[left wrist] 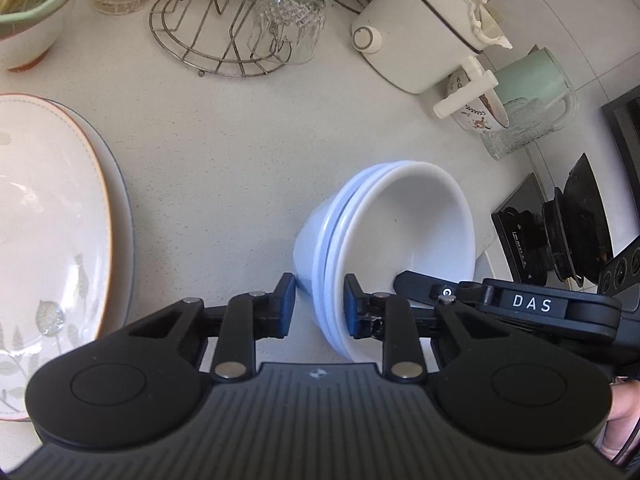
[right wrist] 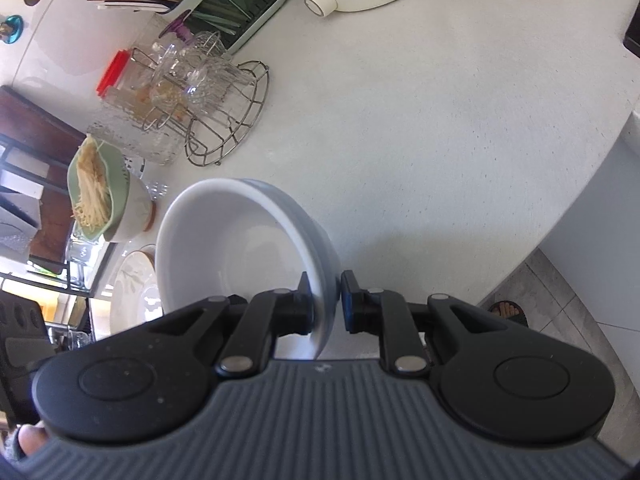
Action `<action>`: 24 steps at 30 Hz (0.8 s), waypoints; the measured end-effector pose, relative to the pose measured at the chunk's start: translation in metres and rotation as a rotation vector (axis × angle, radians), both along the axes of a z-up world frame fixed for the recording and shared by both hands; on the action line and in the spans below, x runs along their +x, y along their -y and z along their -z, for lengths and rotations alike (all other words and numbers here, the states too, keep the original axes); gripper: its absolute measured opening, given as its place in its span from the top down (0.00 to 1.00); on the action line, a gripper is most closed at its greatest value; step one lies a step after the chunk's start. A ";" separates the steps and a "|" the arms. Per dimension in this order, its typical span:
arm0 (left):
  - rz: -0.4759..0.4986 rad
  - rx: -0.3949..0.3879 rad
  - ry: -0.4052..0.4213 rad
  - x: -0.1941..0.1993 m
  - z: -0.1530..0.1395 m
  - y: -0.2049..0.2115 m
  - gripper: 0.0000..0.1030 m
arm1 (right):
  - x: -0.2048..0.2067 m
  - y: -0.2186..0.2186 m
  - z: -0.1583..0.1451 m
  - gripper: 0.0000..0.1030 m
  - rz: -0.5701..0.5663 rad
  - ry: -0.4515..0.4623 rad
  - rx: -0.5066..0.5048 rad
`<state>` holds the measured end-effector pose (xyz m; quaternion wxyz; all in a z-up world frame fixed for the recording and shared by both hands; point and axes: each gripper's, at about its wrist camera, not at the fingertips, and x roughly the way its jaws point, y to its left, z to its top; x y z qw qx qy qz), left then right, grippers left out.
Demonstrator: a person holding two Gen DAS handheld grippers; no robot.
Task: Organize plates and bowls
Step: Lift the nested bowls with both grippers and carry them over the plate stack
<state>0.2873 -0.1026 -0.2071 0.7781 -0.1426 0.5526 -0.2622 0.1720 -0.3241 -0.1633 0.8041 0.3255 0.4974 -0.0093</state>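
Both grippers have hold of the same nested stack of glossy white ceramic bowls, tipped on its side above the pale speckled countertop. From the left wrist camera three rims show, one inside the other. The left gripper straddles the near rims, one blue pad outside the stack and one inside the innermost bowl, though a sliver of gap shows at each pad, so whether it is truly clamped I cannot tell. The right gripper is pinched narrow on the stack's wall at the opposite edge, its inner finger pressed inside the bowl and its blue pad just beside the outer wall. The innermost bowl holds nothing.

To the left lie two stacked shallow plates, the upper one cream with an orange rim and a leaf pattern, the lower edged in blue. Further back a white bowl with a green colander set in it is heaped with pale shredded strands. A round wire rack carries cut-glass cups upside down. On the right stands a white rounded appliance with a dial, next to it a mint-green mug. A green cutlery drainer holds chopsticks.
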 end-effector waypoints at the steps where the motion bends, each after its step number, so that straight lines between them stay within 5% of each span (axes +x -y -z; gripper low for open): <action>1: 0.000 -0.001 0.007 -0.001 -0.002 -0.002 0.72 | -0.001 -0.001 -0.001 0.84 0.007 0.001 0.007; 24: -0.172 -0.017 0.111 -0.008 -0.056 -0.107 0.72 | 0.032 -0.088 -0.045 0.83 -0.136 0.082 0.019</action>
